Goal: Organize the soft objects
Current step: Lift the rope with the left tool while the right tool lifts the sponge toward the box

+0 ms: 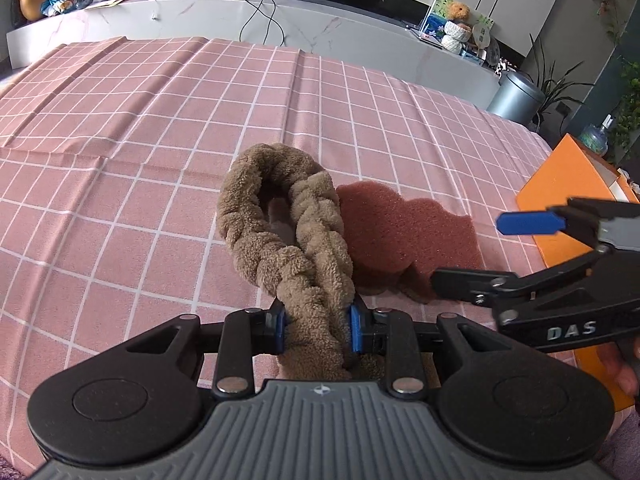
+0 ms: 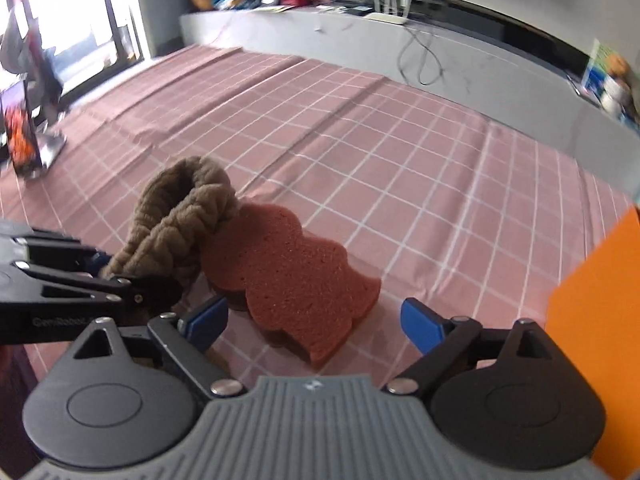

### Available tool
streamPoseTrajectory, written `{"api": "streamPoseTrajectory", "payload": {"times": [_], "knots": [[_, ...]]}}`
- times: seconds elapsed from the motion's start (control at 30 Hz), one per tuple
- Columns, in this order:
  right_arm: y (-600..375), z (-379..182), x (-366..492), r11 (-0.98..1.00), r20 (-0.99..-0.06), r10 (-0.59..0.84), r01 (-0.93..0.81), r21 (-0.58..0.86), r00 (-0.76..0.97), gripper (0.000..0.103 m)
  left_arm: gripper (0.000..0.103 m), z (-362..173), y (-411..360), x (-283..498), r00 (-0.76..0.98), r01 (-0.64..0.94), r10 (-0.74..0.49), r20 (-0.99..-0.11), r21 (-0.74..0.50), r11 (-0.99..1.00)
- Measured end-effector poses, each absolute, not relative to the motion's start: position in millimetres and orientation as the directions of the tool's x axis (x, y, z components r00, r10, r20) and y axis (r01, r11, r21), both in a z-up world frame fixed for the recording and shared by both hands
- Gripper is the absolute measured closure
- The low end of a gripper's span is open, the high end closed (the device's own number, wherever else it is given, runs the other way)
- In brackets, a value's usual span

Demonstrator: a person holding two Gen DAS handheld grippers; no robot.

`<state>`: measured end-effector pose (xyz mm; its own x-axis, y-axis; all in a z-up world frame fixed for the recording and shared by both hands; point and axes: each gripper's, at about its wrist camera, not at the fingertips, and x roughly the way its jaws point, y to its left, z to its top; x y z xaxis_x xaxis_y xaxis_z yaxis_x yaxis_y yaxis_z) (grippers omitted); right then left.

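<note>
Your left tool clamps the brown braided plush loop. Your right tool gapes wide and empty, with the wavy-edged red foam sponge lying lengthwise just ahead, touching the loop's right side.

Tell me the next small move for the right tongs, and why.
Probably ease the right tongs forward and close on the red sponge: they stand open and empty just short of it, while the left tongs already grip the brown braided loop.

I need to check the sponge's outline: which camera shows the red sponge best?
The right wrist view: the red sponge lies whole between the open right gripper fingers. In the left wrist view the brown braided towel, clamped by the left gripper, covers its left edge.
</note>
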<state>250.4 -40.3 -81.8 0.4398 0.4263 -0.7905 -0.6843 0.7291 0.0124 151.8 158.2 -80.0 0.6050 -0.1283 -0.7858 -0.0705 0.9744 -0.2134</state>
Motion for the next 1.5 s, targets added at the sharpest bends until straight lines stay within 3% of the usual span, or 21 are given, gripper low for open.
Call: {"api": "streamPoseTrajectory", "payload": {"times": [0.3, 0.57, 0.77, 1.0, 1.07, 1.2, 1.5], "knots": [[-28.8, -95.6, 263.5, 0.686, -0.788, 0.468, -0.726, 0.039, 0.400, 0.008, 0.070, -82.5, 160.9, 152.8, 0.599, -0.078, -0.129, -0.790, -0.218, 0.973], [-51.6, -87.1, 224.8, 0.758, -0.793, 0.507, -0.614, 0.222, 0.339, 0.009, 0.070, -82.4, 156.9, 150.4, 0.600, -0.068, -0.140, -0.787, -0.224, 0.972], [-38.5, -83.8, 218.6, 0.752, -0.784, 0.429, -0.658, 0.036, 0.448, 0.009, 0.070, -81.8, 156.4, 147.3, 0.596, -0.066, -0.119, -0.794, -0.197, 0.978], [-23.4, -95.9, 240.0, 0.723, -0.790, 0.421, -0.691, -0.005, 0.446, 0.010, 0.069, -84.4, 162.2, 147.3, 0.589, -0.075, -0.112, -0.800, -0.192, 0.978], [-23.6, -99.3, 243.8, 0.718, -0.795, 0.445, -0.695, 0.041, 0.413, 0.020, 0.069, -86.1, 162.3, 148.0, 0.587, -0.081, -0.103, -0.803, -0.185, 0.979], [-23.9, -104.9, 242.4, 0.735, -0.796, 0.450, -0.674, 0.073, 0.405, 0.030, 0.069, -87.1, 163.7, 148.6, 0.586, -0.083, -0.107, -0.803, -0.191, 0.978], [-34.8, -91.4, 227.5, 0.789, -0.764, 0.456, -0.604, 0.112, 0.456, 0.037, 0.072, -78.3, 156.4, 141.6, 0.612, -0.077, -0.098, -0.785, -0.183, 0.980]]}}
